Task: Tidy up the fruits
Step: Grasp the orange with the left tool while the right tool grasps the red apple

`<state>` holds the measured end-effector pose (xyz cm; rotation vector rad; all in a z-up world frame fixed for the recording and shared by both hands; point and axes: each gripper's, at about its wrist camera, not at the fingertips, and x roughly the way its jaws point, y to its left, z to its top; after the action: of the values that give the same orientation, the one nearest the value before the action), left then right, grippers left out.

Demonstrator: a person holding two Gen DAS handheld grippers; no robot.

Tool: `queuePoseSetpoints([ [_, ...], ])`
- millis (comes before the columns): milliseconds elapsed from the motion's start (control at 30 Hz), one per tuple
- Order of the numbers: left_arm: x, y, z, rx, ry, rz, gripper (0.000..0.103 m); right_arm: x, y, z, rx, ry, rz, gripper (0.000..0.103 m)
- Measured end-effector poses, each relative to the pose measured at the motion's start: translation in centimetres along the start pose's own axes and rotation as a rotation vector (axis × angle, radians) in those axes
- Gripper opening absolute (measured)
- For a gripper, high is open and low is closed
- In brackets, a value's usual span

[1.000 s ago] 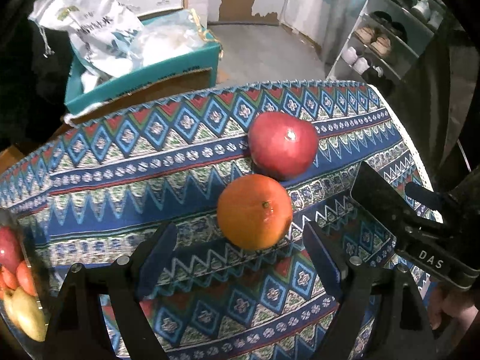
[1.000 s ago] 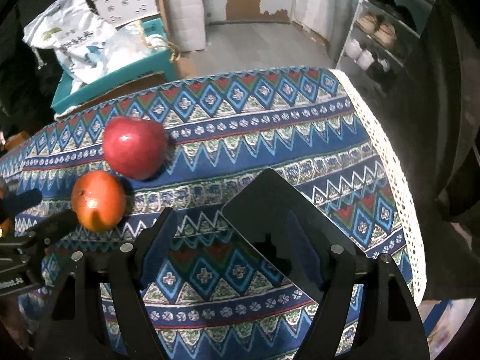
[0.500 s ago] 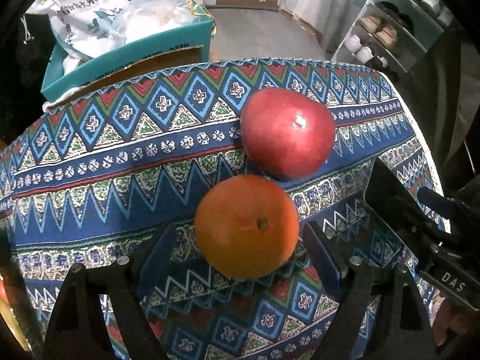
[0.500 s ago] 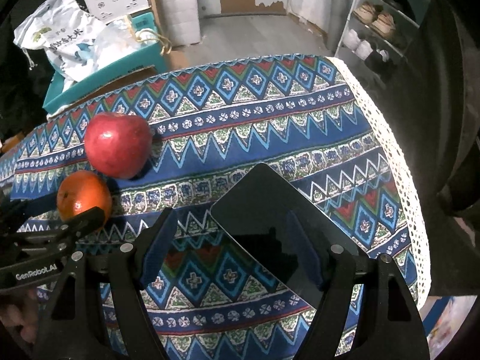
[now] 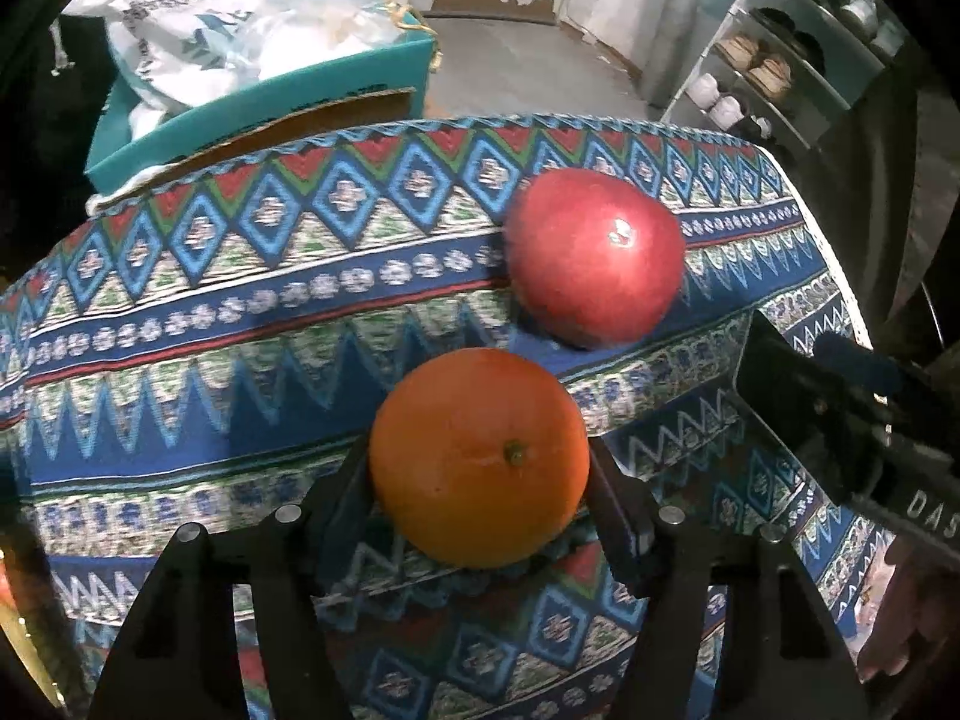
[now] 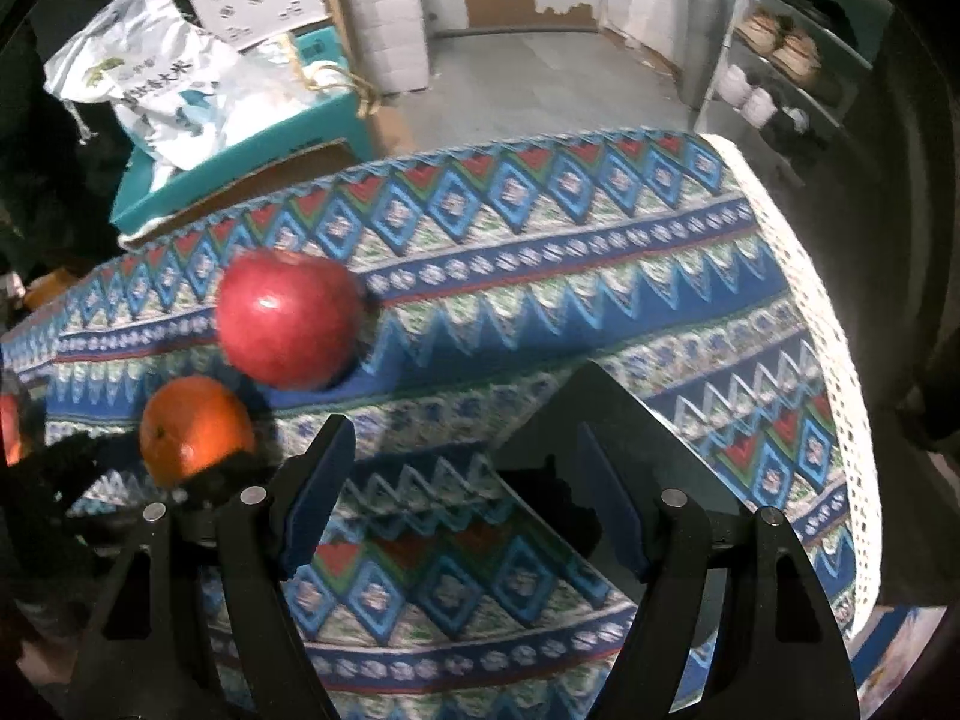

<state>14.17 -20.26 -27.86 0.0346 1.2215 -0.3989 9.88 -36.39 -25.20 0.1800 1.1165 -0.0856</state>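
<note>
An orange [image 5: 480, 456] rests on the patterned tablecloth [image 5: 240, 312], with a red apple [image 5: 594, 255] just behind it to the right. My left gripper [image 5: 480, 480] has its jaws closing around the orange, and both pads touch its sides. In the right wrist view the apple [image 6: 288, 318] and orange [image 6: 195, 426] sit to the left. My right gripper [image 6: 462, 492] hovers open over the cloth, gripping nothing. A glossy black flat slab [image 6: 570, 420] lies under its right finger.
The table's lace edge [image 6: 840, 360] runs down the right side. A teal box [image 5: 270, 102] with white bags stands behind the table. A shoe rack [image 6: 792, 60] is at the far right. More fruit [image 6: 9, 426] shows at the left edge.
My left gripper came down over the orange, and its jaws narrowed from wide open onto the fruit. The right gripper stayed open in about the same place.
</note>
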Motion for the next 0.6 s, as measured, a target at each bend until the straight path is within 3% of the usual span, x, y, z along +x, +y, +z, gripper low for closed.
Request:
queuePoseSetpoints([
  [367,-3.7,5.2,1.0,-0.06,-0.081,0.062,0.068,1.8,4.7,3.0,-0.021,-0.003,0.138,0.076],
  [600,-5.0,8.0,1.5,-0.115,-0.105,0.069,0.068,3.7,6.4,4.5,-0.015,0.031,0.154,0.079],
])
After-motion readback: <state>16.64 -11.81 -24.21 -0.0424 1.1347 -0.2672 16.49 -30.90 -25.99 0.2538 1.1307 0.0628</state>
